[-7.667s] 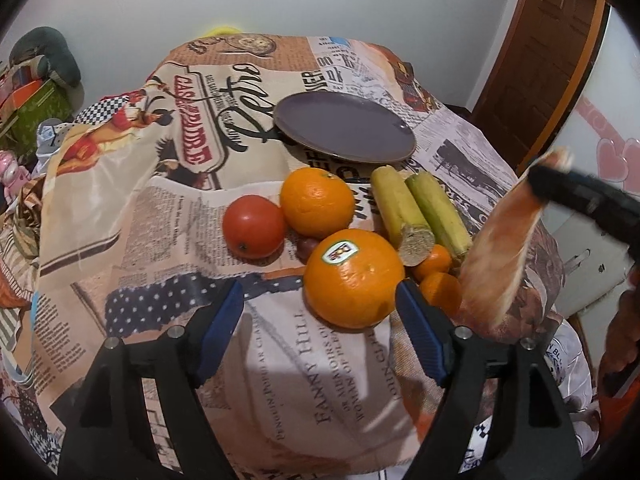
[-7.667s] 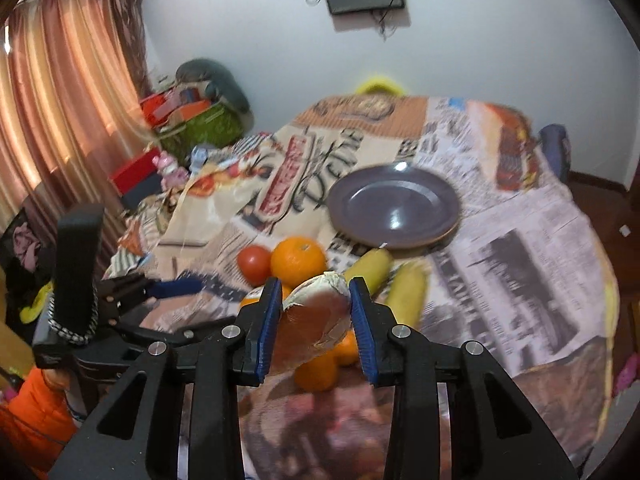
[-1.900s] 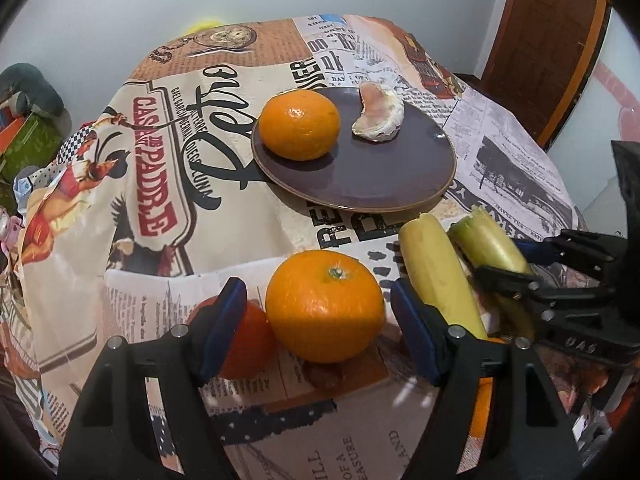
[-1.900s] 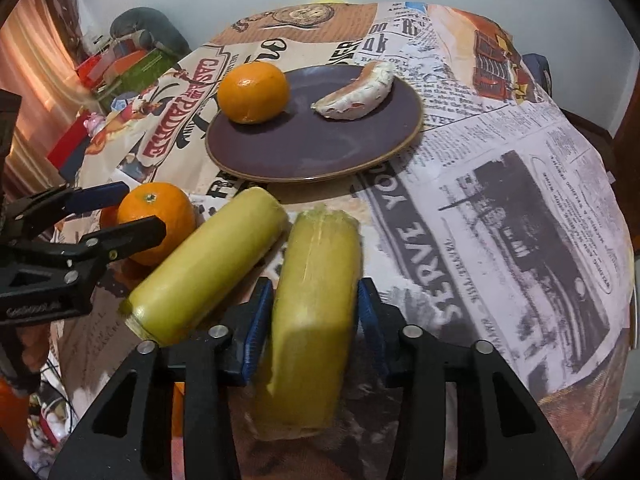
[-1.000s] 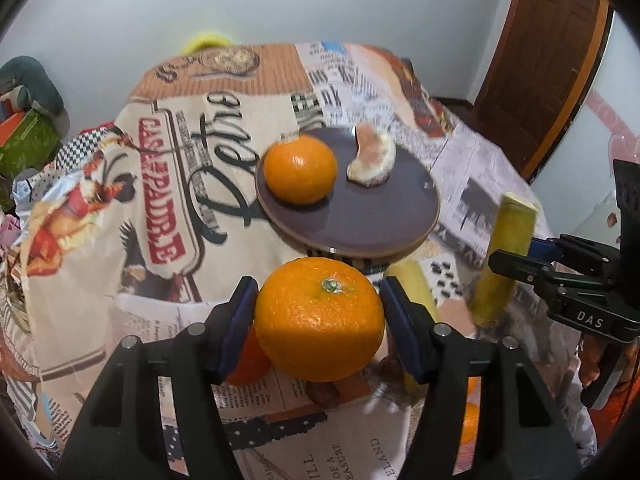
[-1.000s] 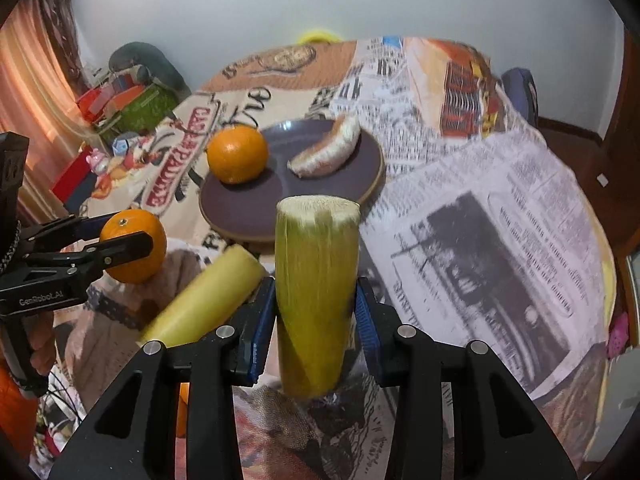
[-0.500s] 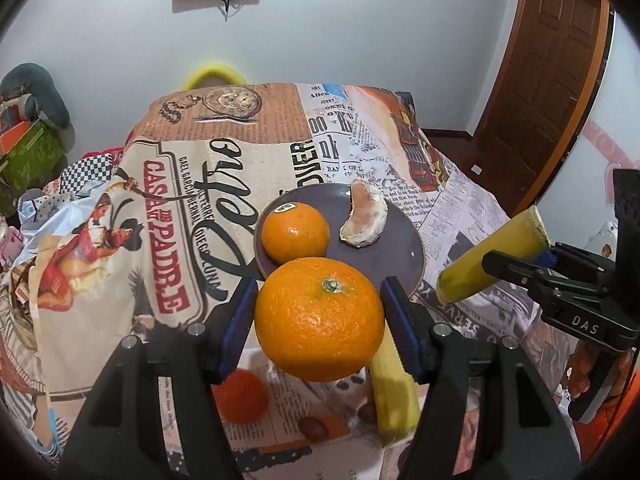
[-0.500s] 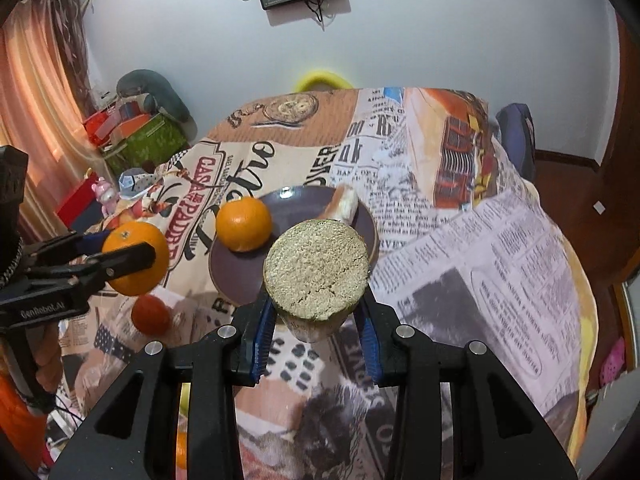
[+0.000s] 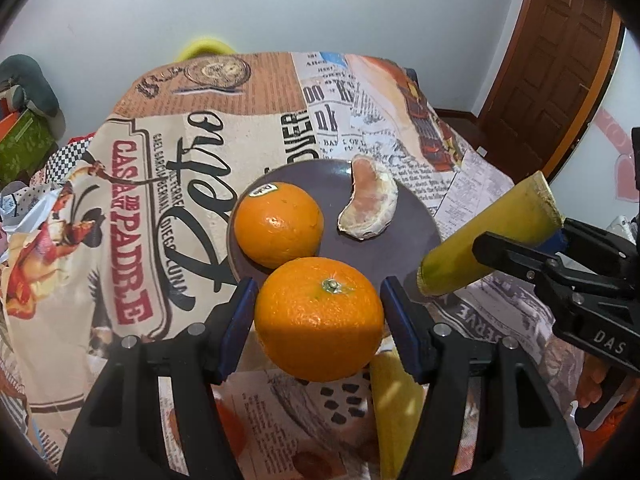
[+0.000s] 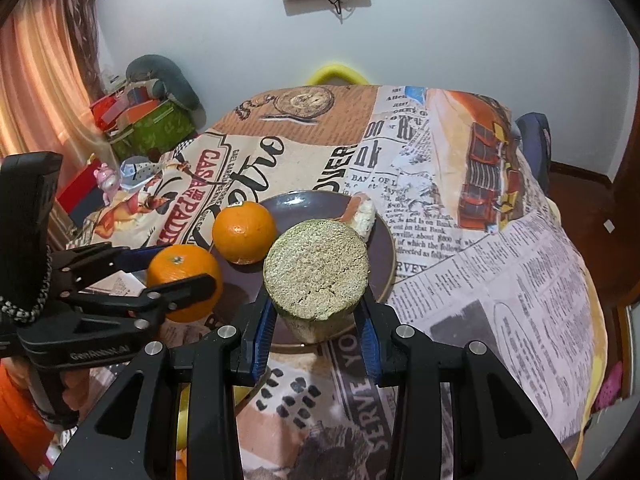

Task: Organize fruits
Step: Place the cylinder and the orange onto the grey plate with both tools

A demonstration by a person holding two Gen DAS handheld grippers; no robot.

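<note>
My left gripper (image 9: 318,314) is shut on an orange (image 9: 319,318) and holds it in the air just before the near rim of the dark plate (image 9: 408,240). On the plate lie another orange (image 9: 278,225) with a sticker and a peeled citrus segment (image 9: 370,204). My right gripper (image 10: 317,312) is shut on a yellow-green cane piece (image 10: 316,270), its cut end facing the camera, held above the plate's near right part. In the left wrist view the cane piece (image 9: 486,234) hangs at the plate's right edge. The held orange also shows in the right wrist view (image 10: 184,276).
A second cane piece (image 9: 394,404) lies on the tablecloth below my left gripper. A red-orange fruit (image 9: 228,432) lies blurred at the lower left. The printed cloth (image 9: 160,184) covers the round table. A brown door (image 9: 560,60) stands at the right, boxes and clutter (image 10: 148,120) at the left.
Both grippers have moved forward toward the plate with their loads. The orange now hangs closer to the plate's near rim, and the cane piece is over the plate's right side.
</note>
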